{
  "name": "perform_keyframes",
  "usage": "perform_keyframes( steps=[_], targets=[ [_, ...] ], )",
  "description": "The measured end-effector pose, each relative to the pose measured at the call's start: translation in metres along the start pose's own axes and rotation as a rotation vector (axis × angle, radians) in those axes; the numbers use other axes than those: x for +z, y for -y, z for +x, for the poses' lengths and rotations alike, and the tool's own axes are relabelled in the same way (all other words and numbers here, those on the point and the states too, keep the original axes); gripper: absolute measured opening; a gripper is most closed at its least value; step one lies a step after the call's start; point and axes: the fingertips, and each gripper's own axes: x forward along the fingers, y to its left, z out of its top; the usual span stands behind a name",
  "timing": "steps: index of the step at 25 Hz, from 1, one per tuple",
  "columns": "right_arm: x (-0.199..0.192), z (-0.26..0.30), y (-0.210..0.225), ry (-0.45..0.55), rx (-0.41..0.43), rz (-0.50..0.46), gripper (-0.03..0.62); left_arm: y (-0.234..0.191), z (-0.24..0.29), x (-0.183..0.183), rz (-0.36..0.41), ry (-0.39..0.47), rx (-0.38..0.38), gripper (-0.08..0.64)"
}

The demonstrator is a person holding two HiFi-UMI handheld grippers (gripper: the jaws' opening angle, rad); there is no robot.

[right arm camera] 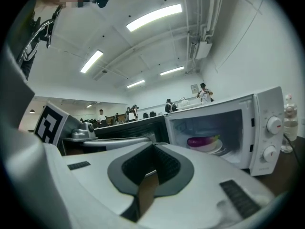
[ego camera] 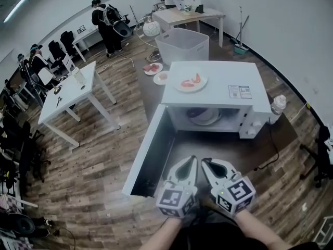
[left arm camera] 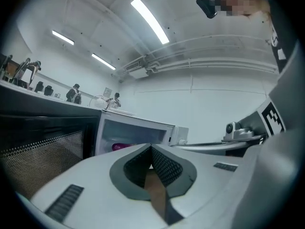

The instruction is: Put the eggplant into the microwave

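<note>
The white microwave stands with its door swung wide open to the left. Inside, the purple eggplant lies on a white plate; in the left gripper view the eggplant shows as a purple sliver in the cavity. In the head view the plate is just visible in the dark cavity. My left gripper and right gripper sit side by side well in front of the microwave, near the person's body. Both are shut, jaws touching, with nothing held.
A plate with red food rests on top of the microwave. A white bin stands behind it, with two small plates beside it. A bottle stands at the microwave's right. White tables and people are further left.
</note>
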Motion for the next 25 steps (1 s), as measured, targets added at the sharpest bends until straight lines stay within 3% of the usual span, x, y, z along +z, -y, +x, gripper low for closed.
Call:
perform_keyframes(
  steps=[11,25],
  targets=[
    [0.012,0.006,-0.019,0.019,0.039,-0.035,0.0,0.002,-0.013,-0.003,0.014,0.003,-0.015,0.0],
    [0.008,0.016,-0.019,-0.018,0.013,-0.06,0.0,-0.016,-0.011,-0.003,-0.022,0.017,-0.015,0.0]
  ],
)
